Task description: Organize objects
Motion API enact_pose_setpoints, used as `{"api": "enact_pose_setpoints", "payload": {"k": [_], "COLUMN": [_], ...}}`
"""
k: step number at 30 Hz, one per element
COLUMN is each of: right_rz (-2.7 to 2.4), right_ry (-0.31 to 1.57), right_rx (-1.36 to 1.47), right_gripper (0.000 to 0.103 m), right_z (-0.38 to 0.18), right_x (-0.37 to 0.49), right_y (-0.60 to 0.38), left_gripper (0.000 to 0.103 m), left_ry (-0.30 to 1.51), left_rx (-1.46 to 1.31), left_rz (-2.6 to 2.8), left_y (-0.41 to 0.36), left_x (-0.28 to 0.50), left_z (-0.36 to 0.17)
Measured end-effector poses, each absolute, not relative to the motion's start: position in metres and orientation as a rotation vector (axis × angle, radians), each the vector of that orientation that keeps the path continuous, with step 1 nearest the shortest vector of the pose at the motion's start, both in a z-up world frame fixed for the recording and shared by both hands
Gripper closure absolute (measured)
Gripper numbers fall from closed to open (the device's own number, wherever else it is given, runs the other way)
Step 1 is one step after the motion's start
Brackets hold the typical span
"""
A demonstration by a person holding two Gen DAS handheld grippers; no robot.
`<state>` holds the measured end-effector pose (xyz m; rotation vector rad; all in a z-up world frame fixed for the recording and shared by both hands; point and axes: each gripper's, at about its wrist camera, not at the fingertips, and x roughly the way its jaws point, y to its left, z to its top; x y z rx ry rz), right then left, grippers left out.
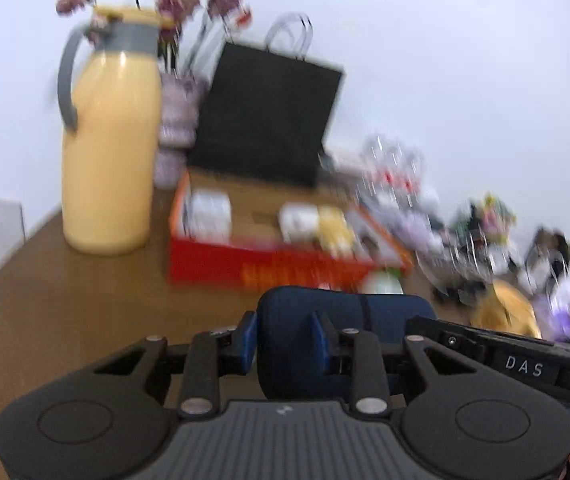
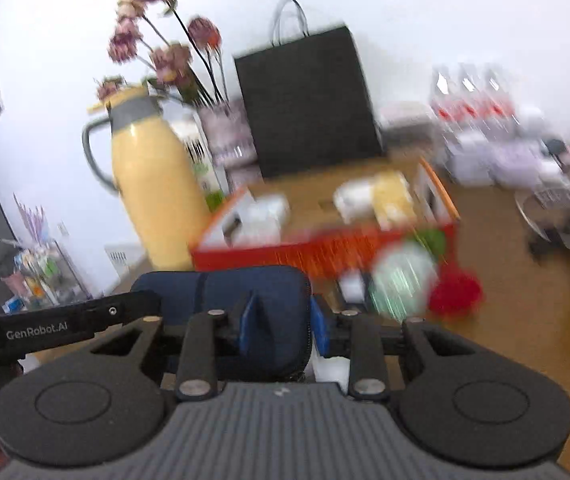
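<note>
A dark blue zip case point(image 1: 349, 316) hangs just above the wooden table point(image 1: 65, 300), carried between both grippers. My left gripper point(image 1: 285, 342) is shut on the case's left end, its blue pads point(image 1: 249, 340) pressed against the fabric. My right gripper point(image 2: 285, 326) is shut on the right end of the case point(image 2: 221, 292), one pad point(image 2: 321, 330) at the zip edge. Each view shows the other gripper's black finger from the side: the right gripper point(image 1: 505, 356), the left gripper point(image 2: 65, 322). Both pictures are smeared by motion.
Past the case stands an open red box point(image 1: 285, 270) with several small packets. Also there: a yellow jug point(image 1: 109, 140), a flower vase point(image 1: 177, 120), a black paper bag point(image 1: 269, 120). A green-white object point(image 2: 401, 280), a red one point(image 2: 457, 292) and clutter lie right.
</note>
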<state>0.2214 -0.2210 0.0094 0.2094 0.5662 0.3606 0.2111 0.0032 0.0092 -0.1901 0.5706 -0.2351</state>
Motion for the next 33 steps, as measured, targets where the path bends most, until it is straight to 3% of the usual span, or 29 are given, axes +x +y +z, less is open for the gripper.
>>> {"api": "enact_pose_setpoints", "payload": {"k": [5, 8, 10, 13, 16, 21, 22, 23, 27, 29, 33], "right_rz": [0.309, 0.322, 0.311, 0.281, 0.291, 0.327, 0.331, 0.336, 0.318, 0.332, 0.333], "right_ry": [0.755, 0.770, 0.739, 0.674, 0.646, 0.660, 0.663, 0.671, 0.698, 0.712, 0.710], "right_rx": [0.256, 0.270, 0.236, 0.143, 0.066, -0.034, -0.052, -0.068, -0.150, -0.153, -0.149], "right_gripper": [0.071, 0.068, 0.054, 0.041, 0.038, 0.038, 0.038, 0.039, 0.046, 0.062, 0.062], "right_z": [-0.038, -0.047, -0.042, -0.032, -0.028, -0.035, -0.037, -0.040, -0.052, -0.057, -0.057], "right_x": [0.186, 0.176, 0.175, 0.176, 0.187, 0.225, 0.234, 0.242, 0.269, 0.281, 0.283], "right_y": [-0.247, -0.255, -0.256, -0.252, -0.243, -0.219, -0.213, -0.209, -0.192, -0.188, -0.186], "left_gripper": [0.075, 0.071, 0.062, 0.045, 0.045, 0.049, 0.060, 0.065, 0.065, 0.065, 0.065], "left_ry": [0.762, 0.747, 0.714, 0.637, 0.656, 0.679, 0.674, 0.668, 0.646, 0.642, 0.631], "left_rx": [-0.222, -0.249, -0.206, -0.116, -0.063, -0.039, -0.022, -0.008, 0.012, 0.019, 0.002], "left_rz": [-0.256, -0.252, -0.237, -0.168, -0.084, -0.065, -0.072, -0.077, -0.110, -0.115, -0.104], "left_y": [-0.015, -0.011, -0.008, 0.001, 0.010, 0.015, 0.013, 0.010, 0.010, 0.011, 0.011], "left_x": [0.180, 0.169, 0.164, 0.156, 0.164, 0.181, 0.183, 0.186, 0.202, 0.209, 0.220], "left_z": [-0.041, -0.049, -0.045, -0.039, -0.047, -0.059, -0.059, -0.060, -0.066, -0.066, -0.058]}}
